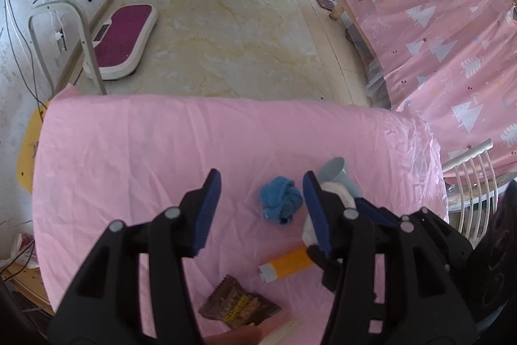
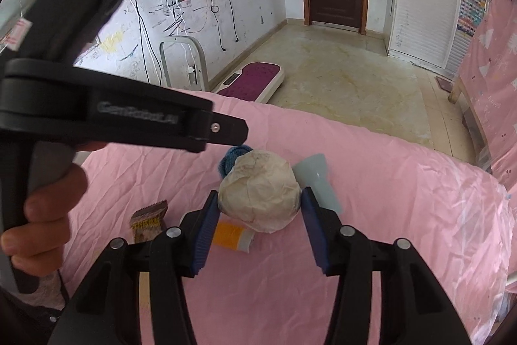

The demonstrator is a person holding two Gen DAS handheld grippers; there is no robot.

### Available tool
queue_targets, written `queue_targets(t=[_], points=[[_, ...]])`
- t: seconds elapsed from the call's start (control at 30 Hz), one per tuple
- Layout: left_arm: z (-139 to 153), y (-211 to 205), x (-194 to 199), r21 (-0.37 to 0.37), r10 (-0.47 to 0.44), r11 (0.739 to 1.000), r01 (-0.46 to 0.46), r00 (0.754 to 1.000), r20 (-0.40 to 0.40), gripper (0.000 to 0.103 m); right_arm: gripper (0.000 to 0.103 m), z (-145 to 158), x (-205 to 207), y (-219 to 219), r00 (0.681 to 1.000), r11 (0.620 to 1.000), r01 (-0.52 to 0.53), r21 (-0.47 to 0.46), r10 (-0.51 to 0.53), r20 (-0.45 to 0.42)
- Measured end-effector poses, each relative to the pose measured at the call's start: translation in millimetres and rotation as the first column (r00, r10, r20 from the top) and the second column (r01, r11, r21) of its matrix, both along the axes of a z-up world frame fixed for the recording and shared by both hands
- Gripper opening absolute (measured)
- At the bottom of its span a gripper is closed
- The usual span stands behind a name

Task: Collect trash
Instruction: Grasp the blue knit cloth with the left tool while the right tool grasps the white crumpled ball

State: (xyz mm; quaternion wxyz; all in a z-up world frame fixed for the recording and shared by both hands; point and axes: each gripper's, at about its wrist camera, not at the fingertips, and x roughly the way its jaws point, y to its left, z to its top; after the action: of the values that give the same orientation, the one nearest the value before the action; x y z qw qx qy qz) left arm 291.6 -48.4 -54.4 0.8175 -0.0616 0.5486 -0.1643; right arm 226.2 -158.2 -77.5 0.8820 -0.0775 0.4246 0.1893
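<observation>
My right gripper (image 2: 258, 199) is shut on a crumpled white paper ball (image 2: 258, 193), with a blue pad against each side. The ball shows partly behind my own right finger in the left wrist view (image 1: 337, 191). My left gripper (image 1: 261, 183) stands open above the pink-covered table (image 1: 129, 151) with nothing between its pads. A blue cloth wad (image 1: 281, 204) lies just past its tips. An orange tube with a grey cap (image 1: 287, 264), a brown snack wrapper (image 1: 239, 306) and a grey cup on its side (image 2: 320, 180) lie nearby.
A hand (image 2: 48, 202) holds the left gripper's handle at the left of the right wrist view. A bed with a pink patterned sheet (image 1: 436, 37) stands right of the table, with a white chair (image 1: 471, 177) beside it. A maroon platform (image 1: 122, 34) lies on the tiled floor.
</observation>
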Motion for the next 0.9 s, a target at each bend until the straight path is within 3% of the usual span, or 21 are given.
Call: queue_targets(t=[0.33, 0.57, 0.9], points=[[-15.0, -21.9, 0.2, 0.041, -0.021, 0.999, 0.022, 0.999, -0.035, 0.049, 0.041, 15.4, -23.3, -36.3, 0.999, 0.998, 0.047, 0.044, -0.048, 0.022], [-30.1, -33.2, 1.4, 0.070, -0.033, 0.997, 0.038, 0.997, -0.067, 0.031, 0.041, 22.4, -34.8, -56.1, 0.997, 0.996, 0.065, 0.065, -0.067, 0.035], [-12.9, -42.5, -10.5, 0.111, -0.030, 0.993, 0.032, 0.999, -0.012, 0.028, 0.041, 35.2, -49.1, -70.2, 0.993, 0.992, 0.090, 0.083, -0.096, 0.070]])
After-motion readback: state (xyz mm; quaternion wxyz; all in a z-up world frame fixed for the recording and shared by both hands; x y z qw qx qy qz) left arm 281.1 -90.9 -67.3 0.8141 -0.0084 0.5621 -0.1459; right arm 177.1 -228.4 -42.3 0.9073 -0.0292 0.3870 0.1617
